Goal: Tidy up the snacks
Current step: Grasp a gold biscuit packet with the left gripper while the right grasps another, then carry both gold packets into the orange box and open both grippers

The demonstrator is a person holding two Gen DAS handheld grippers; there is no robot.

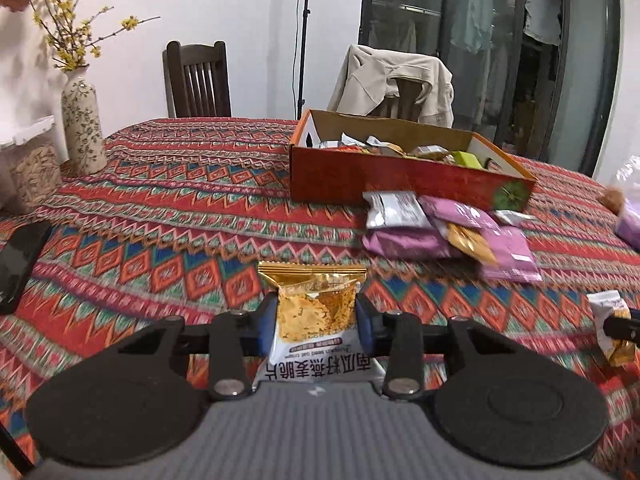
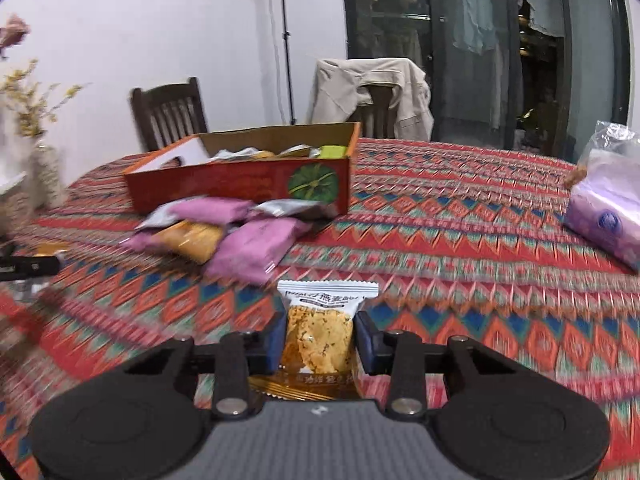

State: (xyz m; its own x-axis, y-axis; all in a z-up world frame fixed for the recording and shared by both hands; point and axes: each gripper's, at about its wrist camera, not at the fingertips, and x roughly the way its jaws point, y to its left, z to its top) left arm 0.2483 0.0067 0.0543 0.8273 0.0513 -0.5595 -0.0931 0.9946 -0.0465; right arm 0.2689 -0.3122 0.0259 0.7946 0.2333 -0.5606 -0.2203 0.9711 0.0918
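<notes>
Heavy motion blur on the patterned tablecloth [image 1: 168, 208], so the pile labels are unreadable. Left: vase [image 1: 82, 128] with yellow sprigs, a dark object cut off at the frame edge. Left gripper [image 1: 316, 320] clamped on a gold-and-white snack packet [image 1: 316, 312], crisp picture visible, its print upside down, lower end hidden behind the gripper body. Orange cardboard box [image 1: 400, 176] mid-table holds wrapped snacks, contents partly hidden by its wall. Loose pink, silver and gold packets [image 1: 444, 232] lie just before the box. Right gripper [image 2: 320, 340] clenched on a second crisp packet [image 2: 320, 336], white top, bottom tucked under. Far right: plastic bag [image 2: 604, 208], cut off.
</notes>
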